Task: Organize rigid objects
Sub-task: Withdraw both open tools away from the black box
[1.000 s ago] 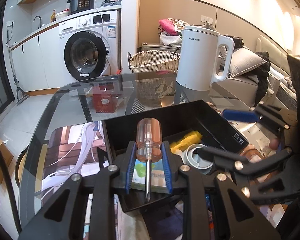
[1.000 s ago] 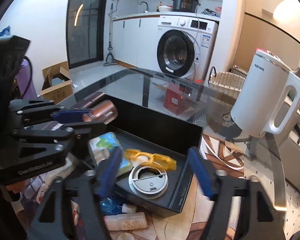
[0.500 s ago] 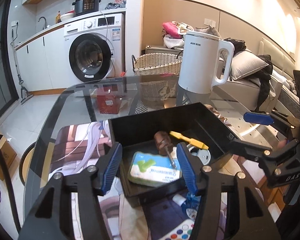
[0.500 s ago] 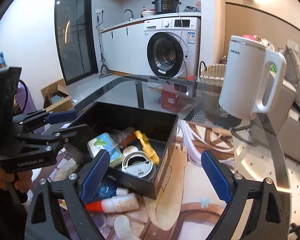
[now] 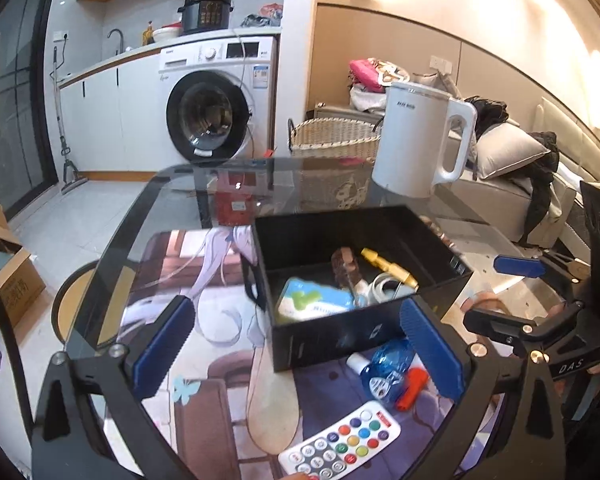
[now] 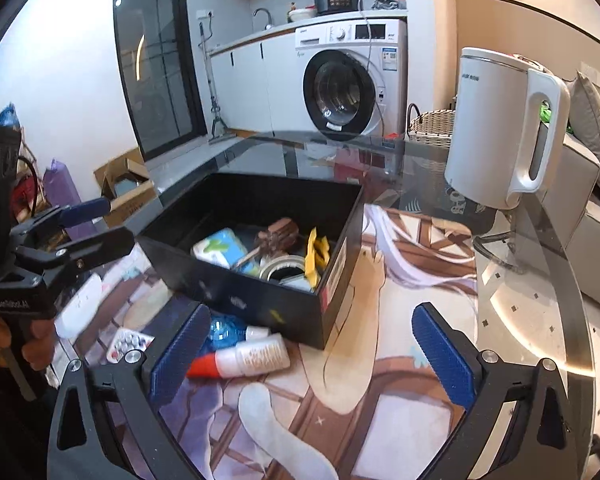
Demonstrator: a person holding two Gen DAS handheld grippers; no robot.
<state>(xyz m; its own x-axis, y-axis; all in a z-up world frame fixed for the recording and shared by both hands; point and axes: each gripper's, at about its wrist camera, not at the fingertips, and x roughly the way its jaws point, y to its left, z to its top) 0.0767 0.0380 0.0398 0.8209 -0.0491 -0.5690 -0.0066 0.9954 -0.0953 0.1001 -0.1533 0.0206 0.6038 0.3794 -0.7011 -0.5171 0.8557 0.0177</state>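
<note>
both claws are spread wide with nothing between their ribbed blue pads: the left gripper [image 5: 296,344] hangs over the printed mat just short of the black box [image 5: 332,338], and the right gripper [image 6: 314,354] hovers near the box's front corner. the box is a matte, straight-walled rectangle on a glass table [image 6: 540,320] with a rounded edge. inside it lies the screwdriver [image 6: 274,238], its handle a clear brownish plastic, tipped against a soft-looking white and blue packet [image 6: 220,246], next to a round metal-rimmed lid [image 6: 282,270] and a yellow plastic piece [image 6: 314,256].

outside the box, close against its front wall, sit a blue translucent bottle [image 5: 388,364] and a white tube with a red cap [image 6: 244,358]; its label print is too blurred to read. a white remote [image 5: 342,446] with coloured round buttons lies nearer the left claw. the left gripper's body reads "genrobot.ai", the right's "das".

a glossy white kettle [image 6: 504,136] stands at the table's far edge, its lettering unclear. beyond are a washing machine [image 5: 216,104] and a woven basket [image 5: 334,138].
</note>
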